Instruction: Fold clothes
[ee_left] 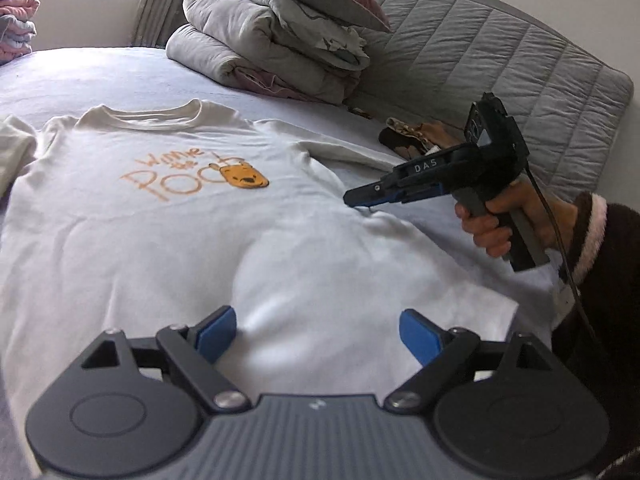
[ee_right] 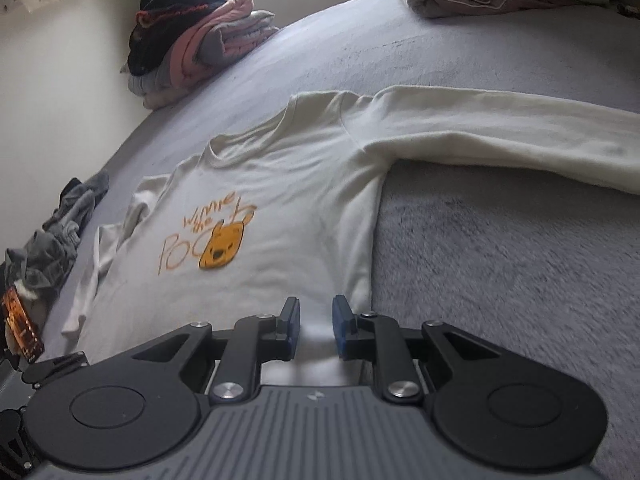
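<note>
A cream long-sleeved shirt with an orange "Winnie the Pooh" print lies face up on the grey bed, also in the right wrist view. Its right sleeve stretches out sideways. My left gripper is open, hovering over the shirt's lower part. My right gripper has its blue pads a small gap apart, low over the shirt's right side edge; cloth shows between them. In the left wrist view the right gripper points its tip down at that edge.
Folded grey duvets and a pillow lie at the quilted headboard. A pile of folded clothes sits at the bed's far corner. Crumpled grey garments lie at the left edge. A small patterned item lies by the headboard.
</note>
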`<state>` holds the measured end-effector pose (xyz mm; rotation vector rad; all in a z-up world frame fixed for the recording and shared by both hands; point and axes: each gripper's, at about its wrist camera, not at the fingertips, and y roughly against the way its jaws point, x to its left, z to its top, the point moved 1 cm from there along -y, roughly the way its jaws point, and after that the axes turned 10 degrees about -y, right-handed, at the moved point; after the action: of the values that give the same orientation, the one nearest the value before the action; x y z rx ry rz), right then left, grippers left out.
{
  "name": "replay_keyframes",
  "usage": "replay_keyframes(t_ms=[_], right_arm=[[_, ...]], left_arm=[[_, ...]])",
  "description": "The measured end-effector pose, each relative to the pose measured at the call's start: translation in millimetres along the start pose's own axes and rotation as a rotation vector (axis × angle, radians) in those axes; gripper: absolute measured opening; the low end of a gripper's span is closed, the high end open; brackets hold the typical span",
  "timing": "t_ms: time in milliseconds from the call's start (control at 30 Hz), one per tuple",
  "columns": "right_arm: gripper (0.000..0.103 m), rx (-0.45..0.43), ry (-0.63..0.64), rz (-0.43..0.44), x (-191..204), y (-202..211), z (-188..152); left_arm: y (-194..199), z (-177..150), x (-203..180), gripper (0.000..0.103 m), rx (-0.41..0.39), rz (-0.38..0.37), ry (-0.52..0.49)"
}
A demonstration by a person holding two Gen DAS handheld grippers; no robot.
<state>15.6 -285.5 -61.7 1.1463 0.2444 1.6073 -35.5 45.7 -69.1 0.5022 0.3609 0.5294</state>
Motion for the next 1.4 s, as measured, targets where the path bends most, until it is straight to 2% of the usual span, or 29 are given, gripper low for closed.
replay_keyframes(t_ms=[67,133,233,367,533,667,800,967,1067,1233,1400], right_arm=[[0.020,0.008,0.011,-0.019,5,3,0],[0.025,0.012,0.017,-0.028,11,6,1],[0.029,-0.022,0.015,-0.049,27,14,3],[0.032,-0.094,-0.023,-0.060,55,25,4],[0.038,-0.187,-0.076,-0.077,100,34,4],[0.039,-0.228,-0.144,-0.081,132,30,3],[0.039,-0.247,-0.197,-0.068,156,19,0],[0.039,-0.281,-0.257,-0.036,176,-2,-5],[0.044,-0.279,-0.270,-0.030,185,-23,-7],[0.045,-0.242,-0.250,-0.007,191,-62,-15],[0.045,-0.184,-0.200,0.025,198,-92,-22]], left_arm=[[7,-1,2,0.090,0.008,0.002,0.003],[14,2,6,0.090,0.022,0.008,0.020],[22,14,10,0.090,0.035,0.048,0.025],[36,32,12,0.091,0.015,0.157,-0.009],[46,44,17,0.094,0.068,0.348,-0.157],[51,43,27,0.094,0.079,0.427,-0.225],[65,26,46,0.094,0.022,0.488,-0.200],[79,12,64,0.094,-0.002,0.544,-0.222],[87,2,76,0.094,-0.023,0.533,-0.183],[89,-9,92,0.093,-0.022,0.571,-0.181],[93,-13,110,0.093,-0.046,0.619,-0.129]])
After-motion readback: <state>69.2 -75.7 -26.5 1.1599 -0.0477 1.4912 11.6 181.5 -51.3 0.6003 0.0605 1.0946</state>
